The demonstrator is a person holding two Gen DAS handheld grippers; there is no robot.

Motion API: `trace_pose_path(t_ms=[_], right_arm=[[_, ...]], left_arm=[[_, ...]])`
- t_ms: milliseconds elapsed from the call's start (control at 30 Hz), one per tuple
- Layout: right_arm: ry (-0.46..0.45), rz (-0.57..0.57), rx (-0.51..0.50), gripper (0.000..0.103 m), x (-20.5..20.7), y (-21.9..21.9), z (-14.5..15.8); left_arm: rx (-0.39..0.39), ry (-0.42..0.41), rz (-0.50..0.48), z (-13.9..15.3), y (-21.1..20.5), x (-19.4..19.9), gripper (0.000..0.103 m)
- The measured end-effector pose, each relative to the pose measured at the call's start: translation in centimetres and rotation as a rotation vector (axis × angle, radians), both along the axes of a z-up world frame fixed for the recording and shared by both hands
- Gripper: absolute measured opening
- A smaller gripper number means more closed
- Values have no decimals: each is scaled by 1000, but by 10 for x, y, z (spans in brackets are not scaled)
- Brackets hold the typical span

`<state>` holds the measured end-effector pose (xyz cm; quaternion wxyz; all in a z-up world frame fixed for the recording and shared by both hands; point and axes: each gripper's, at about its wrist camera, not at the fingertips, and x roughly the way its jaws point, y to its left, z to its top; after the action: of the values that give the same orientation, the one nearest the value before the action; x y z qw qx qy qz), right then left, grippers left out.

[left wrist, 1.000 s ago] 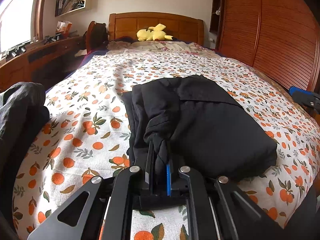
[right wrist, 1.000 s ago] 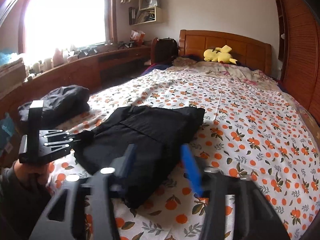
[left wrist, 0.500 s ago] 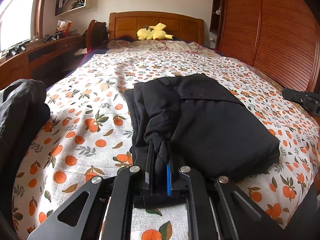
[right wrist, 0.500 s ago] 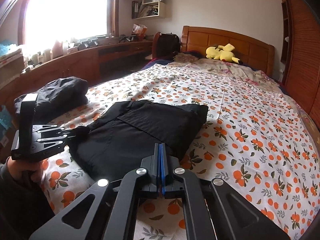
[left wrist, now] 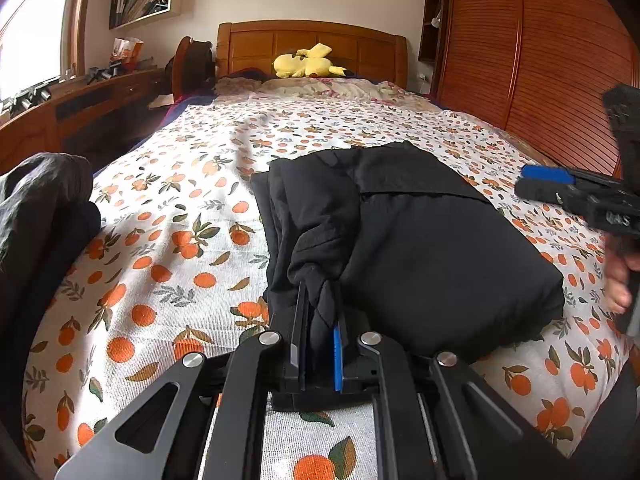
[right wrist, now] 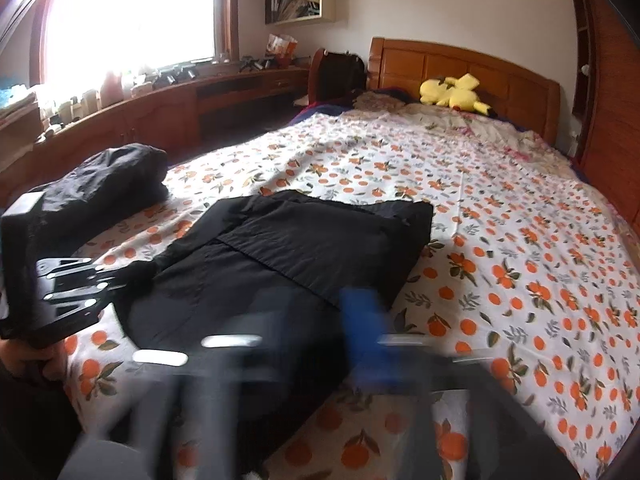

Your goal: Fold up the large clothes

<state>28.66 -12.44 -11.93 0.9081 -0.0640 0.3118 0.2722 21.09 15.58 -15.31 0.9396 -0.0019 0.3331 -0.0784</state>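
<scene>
So the right gripper (right wrist: pixel 288 344) has just been swung wide open, nothing pinched yet, aimed at the folded black garment (left wrist: pixel 420 240) mid-bed. A bunched corner at 6 o'clock is clamped by the left gripper (left wrist: pixel 320 320). Next grab probably coming.

The folded garment (left wrist: pixel 432 256) is seen in plain black. The bedsheet (left wrist: pixel 168 240) is printed white with oranges and green leaves. The headboard (left wrist: pixel 312 40) is shown in warm brown wood — a yellow plush toy (left wrist: pixel 304 65) is set against it. Black tongs (left wrist: pixel 320 320) are fitted with one blue pad (left wrist: pixel 337 354).
</scene>
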Motion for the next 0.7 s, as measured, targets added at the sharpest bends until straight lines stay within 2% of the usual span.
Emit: trace_pose_path(t_ms=[100,333,500,600,633,667,700], right_arm=[[16,-2,-37,96,26,7,-9],[110,-36,-48,96,104,6,-33],[230,-42,-24,96,149,6,-56],[272,-35,-23,96,159,7,-67],[276,-34,-19,96,160,7,-68],[282,-30,-14,96,161,6,-69],[287,-26,-11,96,161,5,-70]], left_arm=[[2,2,-2,-1,1,0,11],[-9,11,-11,-6,5,-1,11],[-9,5,-10,-3,3,-5,13],[14,-6,18,3,4,-11,26],[34,-10,41,6,4,-14,41],[47,-17,59,9,5,-17,62],[48,-21,65,12,5,-18,74]])
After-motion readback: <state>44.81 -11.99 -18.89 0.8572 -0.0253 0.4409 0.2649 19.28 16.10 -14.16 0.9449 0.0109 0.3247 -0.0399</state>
